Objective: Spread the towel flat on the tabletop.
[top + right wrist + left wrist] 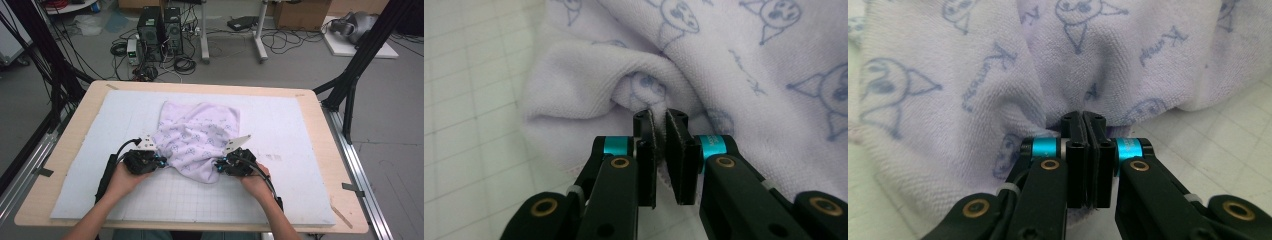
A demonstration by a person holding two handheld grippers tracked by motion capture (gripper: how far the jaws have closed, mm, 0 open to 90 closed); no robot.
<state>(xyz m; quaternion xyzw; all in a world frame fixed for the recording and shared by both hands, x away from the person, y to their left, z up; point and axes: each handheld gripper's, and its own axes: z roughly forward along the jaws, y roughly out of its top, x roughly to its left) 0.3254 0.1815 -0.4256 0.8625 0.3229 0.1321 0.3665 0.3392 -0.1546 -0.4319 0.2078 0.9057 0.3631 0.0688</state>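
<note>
A pale lilac towel (197,137) printed with blue cartoon faces lies crumpled on the white gridded mat (300,130). My left gripper (162,161) is at the towel's near left edge. Its jaws are pressed together at the tips (1083,117), and the towel (973,75) gathers into folds there and shows under them. My right gripper (219,166) is at the near right edge. Its jaws (659,117) are pinched on a fold of the towel (749,75), with cloth showing in the narrow gap between the pads. A hand holds each gripper.
The mat covers a wooden table (75,130) with black frame posts (350,80) at its far corners. Bare mat lies to the left, to the right and in front of the towel. Computers (160,30) and cables sit on the floor beyond the table.
</note>
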